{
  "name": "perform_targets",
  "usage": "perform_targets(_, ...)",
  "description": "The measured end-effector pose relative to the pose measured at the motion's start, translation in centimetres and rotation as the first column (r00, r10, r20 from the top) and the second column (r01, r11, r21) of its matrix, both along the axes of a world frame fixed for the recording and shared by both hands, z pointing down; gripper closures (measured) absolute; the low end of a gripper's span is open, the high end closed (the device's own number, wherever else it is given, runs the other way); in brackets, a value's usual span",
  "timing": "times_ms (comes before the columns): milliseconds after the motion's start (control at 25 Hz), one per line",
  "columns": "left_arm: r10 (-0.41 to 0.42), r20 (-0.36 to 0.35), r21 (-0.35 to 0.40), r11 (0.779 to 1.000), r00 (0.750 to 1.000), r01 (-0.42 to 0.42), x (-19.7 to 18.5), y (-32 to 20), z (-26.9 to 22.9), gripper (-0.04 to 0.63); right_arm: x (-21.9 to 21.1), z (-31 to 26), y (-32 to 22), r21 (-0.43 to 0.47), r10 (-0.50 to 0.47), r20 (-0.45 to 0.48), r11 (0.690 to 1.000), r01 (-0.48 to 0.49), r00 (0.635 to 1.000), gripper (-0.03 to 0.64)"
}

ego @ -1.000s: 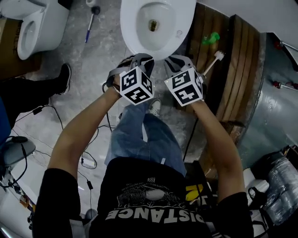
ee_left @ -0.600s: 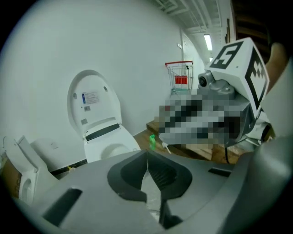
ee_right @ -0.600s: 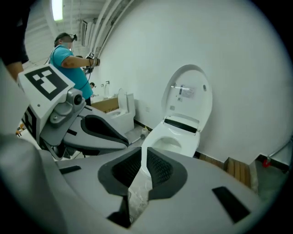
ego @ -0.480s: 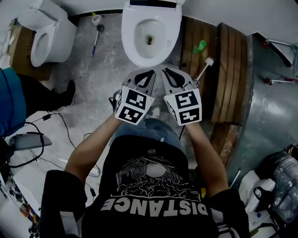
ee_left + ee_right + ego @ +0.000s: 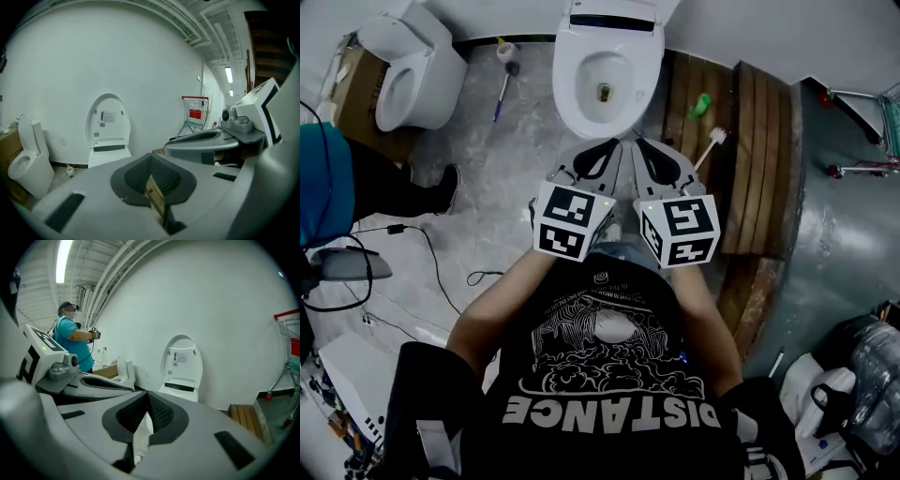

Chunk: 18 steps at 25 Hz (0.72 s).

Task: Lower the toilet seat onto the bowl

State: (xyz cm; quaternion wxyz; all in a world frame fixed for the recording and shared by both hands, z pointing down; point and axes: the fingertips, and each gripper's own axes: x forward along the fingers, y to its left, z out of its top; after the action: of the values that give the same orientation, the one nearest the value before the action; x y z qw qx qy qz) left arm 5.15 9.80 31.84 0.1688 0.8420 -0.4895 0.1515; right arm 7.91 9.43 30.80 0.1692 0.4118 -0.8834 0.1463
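The left claw [image 5: 151, 158] and the right claw [image 5: 147, 397] are held side by side, pointing toward 12 o'clock in the head view. The left claw is fully closed on nothing. The right claw's jaws have just been closing and now meet, also empty. The toilet seat [image 5: 108, 119] stands upright against the wall at 12 o'clock, raised off the bowl [image 5: 570, 94] and well apart from both claws. A second toilet [image 5: 408, 66] sits at 10 o'clock.

The toilet [image 5: 572, 98] is white and the floor [image 5: 487, 159] mottled grey, with a brown slatted wooden platform [image 5: 750, 159] at right. The grey left gripper [image 5: 614, 145] and right gripper [image 5: 639, 143] bear black-and-white square-patterned cubes [image 5: 572, 220].
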Motion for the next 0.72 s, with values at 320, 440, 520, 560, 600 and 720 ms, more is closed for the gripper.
perform_targets(320,-0.030,-0.017,0.000,1.000,0.999,0.030,-0.3,1.1,-1.1,0.583,-0.6,-0.9,1.5,0.023,-0.001,-0.002,1.000,0.001,1.000,0.598)
perform_targets(440,-0.028,-0.023,0.000,1.000,0.999,0.028,-0.1,1.3,-1.0,0.583,-0.5,-0.8,1.8,0.019,0.004,0.006,1.000,-0.004,1.000,0.598)
perform_targets(520,-0.024,-0.028,0.001,1.000,0.999,0.024,0.1,1.4,-0.9,0.583,-0.5,-0.8,1.9,0.021,0.007,0.005,1.000,-0.007,1.000,0.598)
perform_targets(560,-0.023,-0.031,0.001,1.000,0.999,0.023,0.3,1.5,-0.9,0.583,-0.5,-0.7,2.0,0.022,0.008,0.003,1.000,-0.008,1.000,0.598)
perform_targets(600,-0.022,-0.032,0.000,1.000,0.999,0.022,0.4,1.6,-0.8,0.583,-0.4,-0.7,2.1,0.023,0.010,0.003,1.000,-0.010,1.000,0.598)
perform_targets(720,-0.019,-0.031,0.000,1.000,0.999,0.019,0.6,1.8,-0.6,0.583,-0.1,-0.6,2.1,0.023,0.014,0.007,1.000,-0.015,1.000,0.598)
